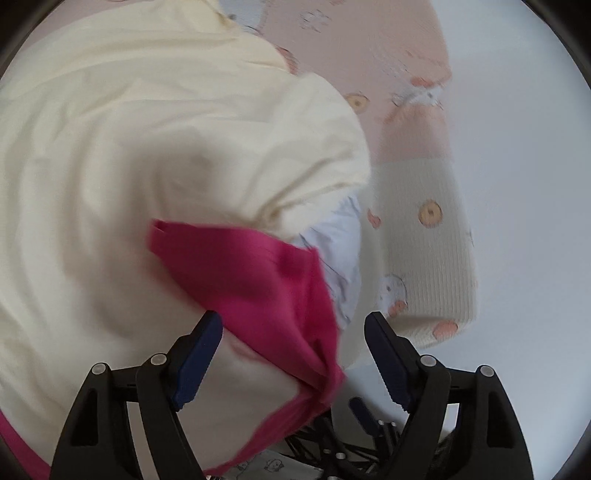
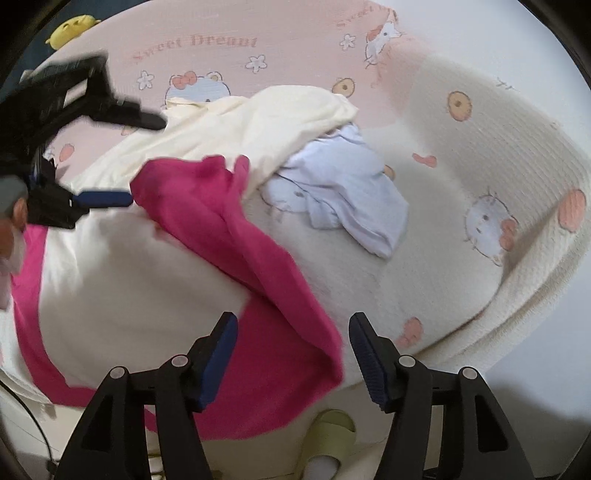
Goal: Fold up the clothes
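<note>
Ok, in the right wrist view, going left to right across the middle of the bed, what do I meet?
Left hand-held gripper → pink garment → pale blue garment → cat print on the blanket.

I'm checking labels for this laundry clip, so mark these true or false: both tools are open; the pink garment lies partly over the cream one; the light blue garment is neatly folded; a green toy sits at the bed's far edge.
1. Both tools, left and right, are open: true.
2. The pink garment lies partly over the cream garment: true.
3. The light blue garment is neatly folded: false, it is crumpled.
4. The toy is green: false, it is yellow.
</note>
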Available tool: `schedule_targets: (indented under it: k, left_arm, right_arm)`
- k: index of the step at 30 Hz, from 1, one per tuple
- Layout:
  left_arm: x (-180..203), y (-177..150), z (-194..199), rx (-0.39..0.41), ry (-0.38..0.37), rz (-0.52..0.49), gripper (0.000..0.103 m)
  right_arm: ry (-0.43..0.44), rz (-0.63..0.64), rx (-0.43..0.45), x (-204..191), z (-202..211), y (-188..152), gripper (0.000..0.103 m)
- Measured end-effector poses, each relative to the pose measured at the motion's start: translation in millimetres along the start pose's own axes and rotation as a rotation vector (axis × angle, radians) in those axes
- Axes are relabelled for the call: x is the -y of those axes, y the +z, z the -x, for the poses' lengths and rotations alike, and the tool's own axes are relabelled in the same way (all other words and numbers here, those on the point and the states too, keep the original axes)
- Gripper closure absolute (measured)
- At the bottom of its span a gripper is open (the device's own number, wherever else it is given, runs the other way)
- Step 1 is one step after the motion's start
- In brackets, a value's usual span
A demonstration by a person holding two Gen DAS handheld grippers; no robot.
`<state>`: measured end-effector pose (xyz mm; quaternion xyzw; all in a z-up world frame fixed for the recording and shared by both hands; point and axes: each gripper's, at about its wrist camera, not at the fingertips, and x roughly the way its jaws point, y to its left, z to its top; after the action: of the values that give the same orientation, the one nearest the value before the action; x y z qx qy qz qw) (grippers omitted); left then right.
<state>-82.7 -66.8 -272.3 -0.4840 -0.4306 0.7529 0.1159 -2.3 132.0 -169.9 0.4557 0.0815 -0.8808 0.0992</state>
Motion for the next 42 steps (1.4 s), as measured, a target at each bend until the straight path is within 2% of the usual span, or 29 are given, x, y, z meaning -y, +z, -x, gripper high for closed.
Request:
schedule_targets:
  k: [3,6,13,18,21,23,24,25,27,29,30,31,32,35,37,42]
  left_arm:
    - [-17.8,11.2,1.7,0.014,0.053,-0.018,0.025]
    - [-30.7,21.6,-3.4,-0.005,0.1,-0.084,0.025]
    - [-43.8,28.1,-13.3,-0.004,0.153,-0.2,0.025]
    - [-45.5,25.0,-25.7,-0.026,0.163,-0.229,0.025]
    - [-44.2,23.5,-32.7,-0.036,0.173,-0.256,0.025]
    - [-42.0,22.5,-35.3,-0.037,0.173,-0.276,0.025]
    - [-41.2,22.0,-36.9,-0.039,0.172,-0.283,0.025]
    - [-41.1,21.5,-39.2,-0.046,0.167,-0.284,0.025]
    - [-39.5,19.8,-43.0,-0.054,0.175,-0.294,0.025]
    - [-37.2,17.7,-46.3,-0.059,0.192,-0.308,0.029]
    - [-36.1,16.7,-48.0,-0.062,0.201,-0.315,0.032]
    - [-35.0,15.7,-49.6,-0.064,0.209,-0.323,0.044]
    - [-33.9,14.6,-51.3,-0.067,0.218,-0.33,0.058]
    - [-30.5,11.5,-56.3,-0.074,0.244,-0.351,0.078]
    - [-19.4,9.0,-58.7,-0.07,0.246,-0.379,0.079]
    - [19.7,2.1,-63.8,-0.049,0.232,-0.466,0.08]
  right_arm:
    - [0.056,-0.037,-0.002,-1.0,-0.8,19.4,0.041]
    - [0.143,-0.109,-0.006,8.5,-6.9,43.1,0.041]
    - [0.371,-0.338,-0.119,35.4,-48.2,76.3,0.041]
    - [0.378,-0.319,-0.132,25.7,-65.9,89.9,0.041]
    - [0.419,-0.31,-0.148,19.3,-78.4,95.8,0.041]
    - [0.446,-0.301,-0.169,15.6,-88.7,99.9,0.048]
    - [0.455,-0.293,-0.18,13.7,-92.9,101.3,0.057]
    - [0.452,-0.276,-0.19,11.4,-95.5,101.6,0.062]
    - [0.436,-0.231,-0.204,6.3,-100.1,101.3,0.063]
    - [0.435,-0.21,-0.216,4.2,-103.7,98.2,0.069]
    - [0.442,-0.207,-0.218,3.9,-104.8,96.7,0.077]
    - [0.451,-0.21,-0.215,4.1,-104.8,95.8,0.093]
    - [0.461,-0.213,-0.212,4.4,-104.9,94.8,0.098]
    - [0.42,-0.179,-0.16,2.4,-94.8,96.4,0.1]
    - [0.388,-0.156,-0.113,2.5,-83.8,99.1,0.101]
    - [0.226,-0.095,0.039,14.0,-44.9,101.6,0.102]
